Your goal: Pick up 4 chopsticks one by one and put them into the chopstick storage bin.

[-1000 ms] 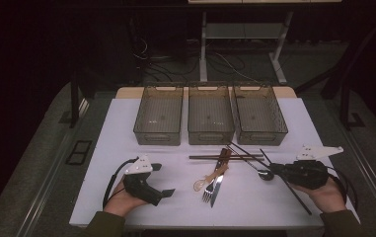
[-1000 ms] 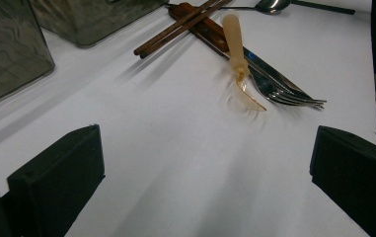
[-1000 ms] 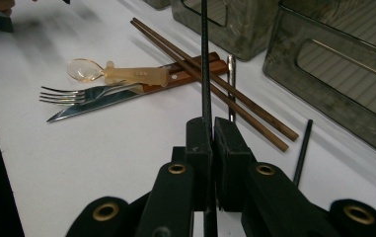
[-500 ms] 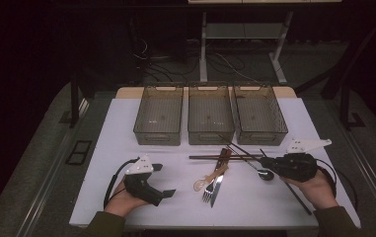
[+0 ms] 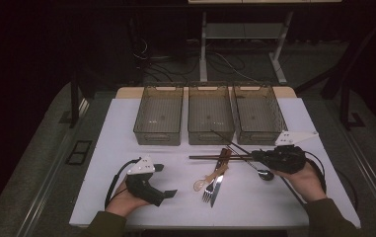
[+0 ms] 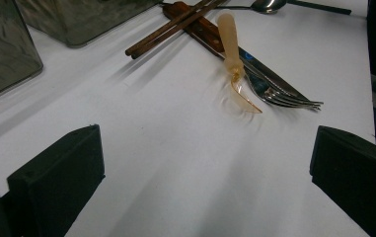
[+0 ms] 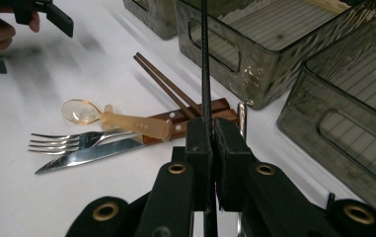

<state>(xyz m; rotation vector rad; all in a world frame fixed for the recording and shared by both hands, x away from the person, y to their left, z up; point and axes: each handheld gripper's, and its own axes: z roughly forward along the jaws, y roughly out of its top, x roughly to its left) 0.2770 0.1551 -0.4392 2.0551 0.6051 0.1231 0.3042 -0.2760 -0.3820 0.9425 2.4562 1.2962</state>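
- Two grippers work the white surface [image 5: 126,128]: the right gripper [image 7: 209,140] is clamped on a thin black rod [image 7: 205,59] that rises toward the three clear ribbed plastic bins [image 5: 210,113].
- Left gripper [image 5: 162,180] rests wide apart, holding nothing, bare surface ahead.
- Just beside the rod lie brown wooden chopsticks [image 7: 166,81], an amber plastic spoon [image 7: 121,119], a steel fork [image 7: 67,139] and a wooden-handled knife [image 7: 92,157].

Dark lab: white table [image 5: 126,123], cables on floor [image 5: 225,61], 3 bins [image 5: 210,131].
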